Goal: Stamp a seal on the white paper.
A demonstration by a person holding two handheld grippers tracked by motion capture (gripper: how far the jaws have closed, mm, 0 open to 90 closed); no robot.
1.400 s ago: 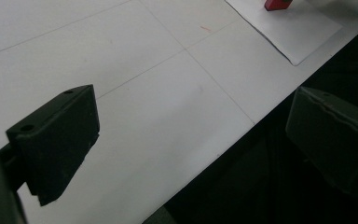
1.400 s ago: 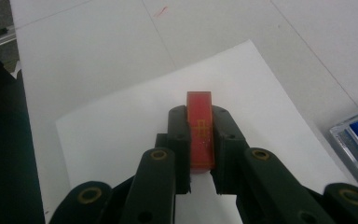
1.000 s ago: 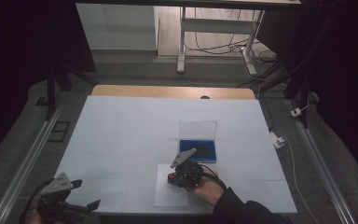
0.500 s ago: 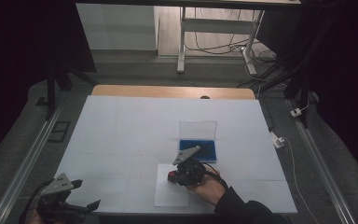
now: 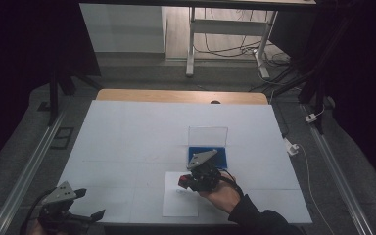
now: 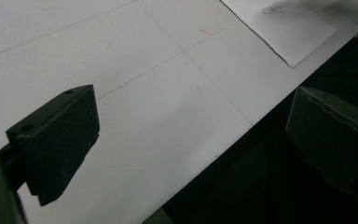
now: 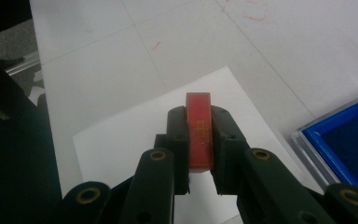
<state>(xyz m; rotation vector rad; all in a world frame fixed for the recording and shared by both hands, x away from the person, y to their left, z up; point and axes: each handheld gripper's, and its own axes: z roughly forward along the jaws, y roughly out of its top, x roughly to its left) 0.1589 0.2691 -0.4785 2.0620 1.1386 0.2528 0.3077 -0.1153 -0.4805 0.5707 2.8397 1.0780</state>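
Right tool (image 7: 200, 144) grips a red block (image 7: 200, 133) above the paper (image 5: 180, 201), beside the blue box (image 5: 220, 157). Left tool (image 6: 191, 140) hangs open, empty, at the bench (image 5: 137, 132) edge. Next move is likely a carry to the box.

The right gripper (image 5: 188, 182), clamped on a red block (image 7: 200, 133), edges away from the near edge toward the blue tray (image 5: 221, 157), above the paper (image 5: 178, 203).

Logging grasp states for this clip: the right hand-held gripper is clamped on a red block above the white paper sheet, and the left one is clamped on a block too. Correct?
Not quite. The left hand-held gripper is open and empty, as the left gripper view shows. The right hand-held gripper does clamp the red block above the white paper sheet.
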